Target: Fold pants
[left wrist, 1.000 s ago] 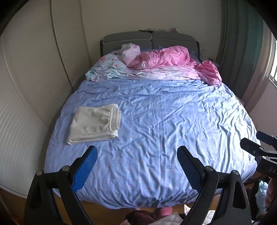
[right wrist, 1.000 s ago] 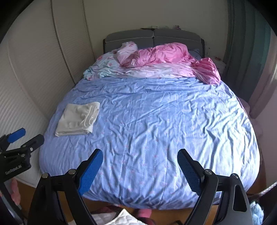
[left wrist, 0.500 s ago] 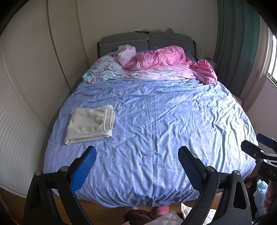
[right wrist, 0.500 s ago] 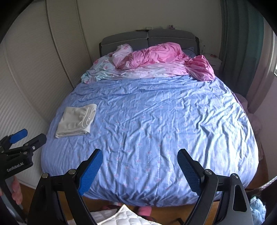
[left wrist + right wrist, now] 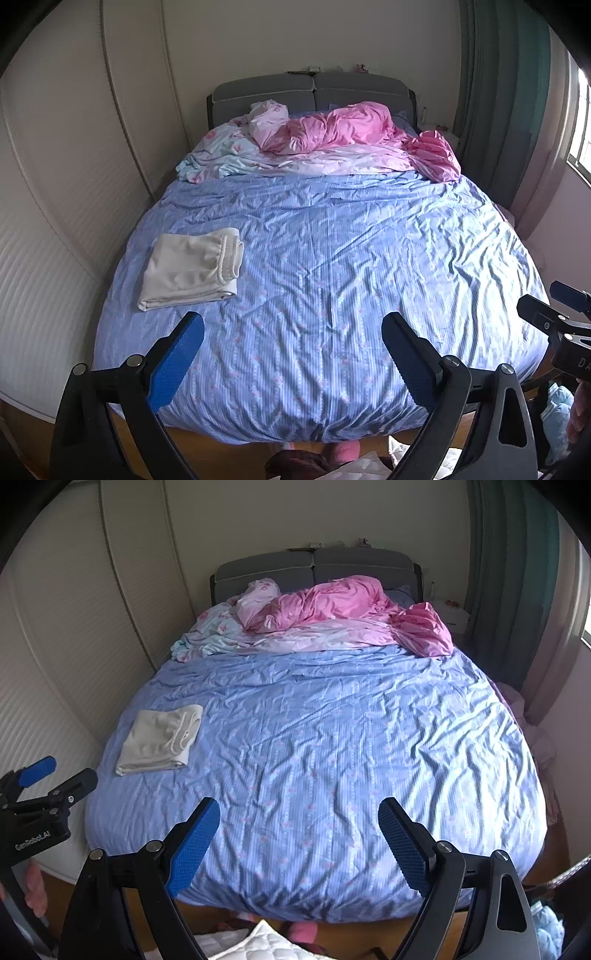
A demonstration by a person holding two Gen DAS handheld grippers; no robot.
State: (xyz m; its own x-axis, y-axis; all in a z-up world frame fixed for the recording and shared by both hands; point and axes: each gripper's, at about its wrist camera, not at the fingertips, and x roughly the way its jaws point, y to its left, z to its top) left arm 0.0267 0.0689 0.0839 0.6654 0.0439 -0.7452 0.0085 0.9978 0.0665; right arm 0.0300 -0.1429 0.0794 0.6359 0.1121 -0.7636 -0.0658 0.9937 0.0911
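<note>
Cream pants [image 5: 190,267] lie folded in a flat rectangle on the left side of the blue bed cover [image 5: 332,277]; they also show in the right wrist view [image 5: 160,738]. My left gripper [image 5: 291,350] is open and empty, held over the foot of the bed, well short of the pants. My right gripper [image 5: 299,834] is open and empty, also over the foot of the bed. Each gripper shows at the edge of the other's view: the right one [image 5: 554,314], the left one [image 5: 48,779].
A rumpled pink quilt [image 5: 351,133] and floral sheets lie by the grey headboard [image 5: 314,90]. A white wardrobe wall [image 5: 55,221] runs along the left, a green curtain [image 5: 498,110] on the right. Clothes and a white quilted pad [image 5: 266,945] lie on the wooden floor below.
Both grippers have drawn back from the bed, so it looks smaller and farther away. Both stay open. The folded pants have not moved.
</note>
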